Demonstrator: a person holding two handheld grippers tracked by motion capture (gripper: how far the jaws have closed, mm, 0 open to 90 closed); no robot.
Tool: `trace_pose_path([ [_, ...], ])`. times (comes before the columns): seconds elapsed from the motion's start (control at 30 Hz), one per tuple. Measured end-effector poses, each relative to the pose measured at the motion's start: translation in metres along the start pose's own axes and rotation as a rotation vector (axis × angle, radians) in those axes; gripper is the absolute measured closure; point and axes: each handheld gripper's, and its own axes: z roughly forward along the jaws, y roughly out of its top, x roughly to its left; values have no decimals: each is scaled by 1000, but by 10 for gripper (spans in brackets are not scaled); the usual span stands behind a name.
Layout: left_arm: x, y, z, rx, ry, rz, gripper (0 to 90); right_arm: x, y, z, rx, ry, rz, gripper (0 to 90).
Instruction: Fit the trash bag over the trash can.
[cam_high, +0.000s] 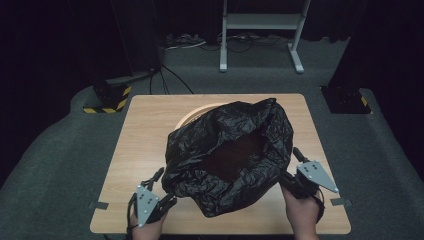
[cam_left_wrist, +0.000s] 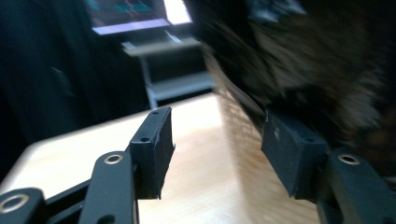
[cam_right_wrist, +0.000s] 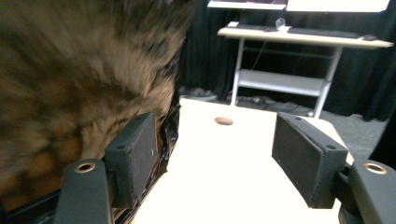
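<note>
A crumpled black plastic bag lies over a round light wooden basket in the middle of the table, its mouth open upward. My left gripper sits at the bag's near left corner, and its jaws stand open over bare table. In the left gripper view the blurred bag hangs beside the right jaw of that gripper, next to the basket's woven wall. My right gripper is at the bag's right side and open. Its own view has the bag against the left jaw and nothing between the pads.
The wooden table has bare room left and right of the bag. A small brown round mark lies on it. A white desk frame and cables stand behind, with yellow-black striped bases at the far corners.
</note>
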Motion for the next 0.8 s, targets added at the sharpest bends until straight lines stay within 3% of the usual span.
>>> trace_pose_path([
  [0.07,21,4,8,0,50,-64,441,-2,-1,-16,-23,-12,-2,292],
  [0.1,29,6,16,-1,60,-74,449,-1,-2,-27,-28,-16,-7,286],
  [0.17,39,12,42,25,73,-52,449,3,-5,-41,-40,-12,-5,280],
  [0.27,39,16,82,94,31,-32,442,14,-9,-51,-31,3,-12,274],
  [0.3,35,15,97,105,-2,-37,447,17,-9,-52,-31,9,-11,274],
  [0.4,24,10,116,125,-63,-54,455,28,-10,-50,-25,38,-6,273],
  [0.47,16,9,116,102,-103,-59,464,36,-12,-48,-23,54,-19,273],
  [0.6,5,8,99,67,-109,-51,505,40,-14,-42,-22,57,-33,282],
  [0.77,-10,6,66,43,-123,-40,503,18,-9,-20,-25,16,-20,286],
  [0.8,-10,6,66,43,-123,-40,504,13,-7,-13,-28,11,-18,287],
])
